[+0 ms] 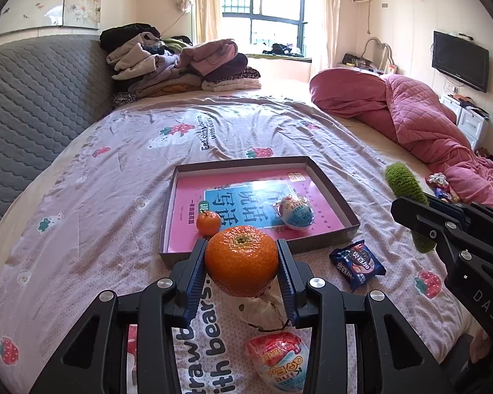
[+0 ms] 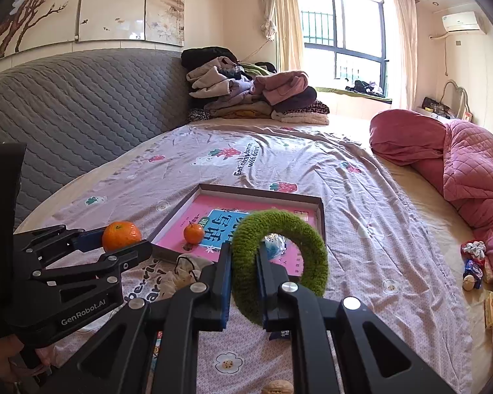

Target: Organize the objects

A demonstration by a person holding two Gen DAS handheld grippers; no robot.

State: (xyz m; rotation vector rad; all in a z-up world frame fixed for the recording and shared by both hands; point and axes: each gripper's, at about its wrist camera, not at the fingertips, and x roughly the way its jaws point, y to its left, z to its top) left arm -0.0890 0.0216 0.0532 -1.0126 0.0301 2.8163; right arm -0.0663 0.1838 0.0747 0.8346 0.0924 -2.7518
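My left gripper [image 1: 241, 259] is shut on a large orange [image 1: 241, 260], held above the bedsheet just before the near edge of a shallow brown box tray [image 1: 332, 184]. The tray holds a pink book [image 1: 187, 197], a small orange [image 1: 208, 222] and a wrapped toy egg [image 1: 295, 211]. My right gripper [image 2: 245, 259] is shut on a fuzzy green ring [image 2: 307, 246], held upright above the bed near the tray's front right corner [image 2: 320, 203]. The left gripper with the large orange [image 2: 121, 235] shows at the left of the right wrist view.
A blue cookie packet [image 1: 358, 264], a second wrapped egg [image 1: 279, 364] and a cloth pouch [image 1: 263, 308] lie on the sheet near me. Candies [image 2: 473, 262] lie by the pink quilt [image 2: 470, 170] at right. Folded clothes [image 1: 180, 65] are stacked at the far headboard. A walnut [image 2: 277, 387] lies close below.
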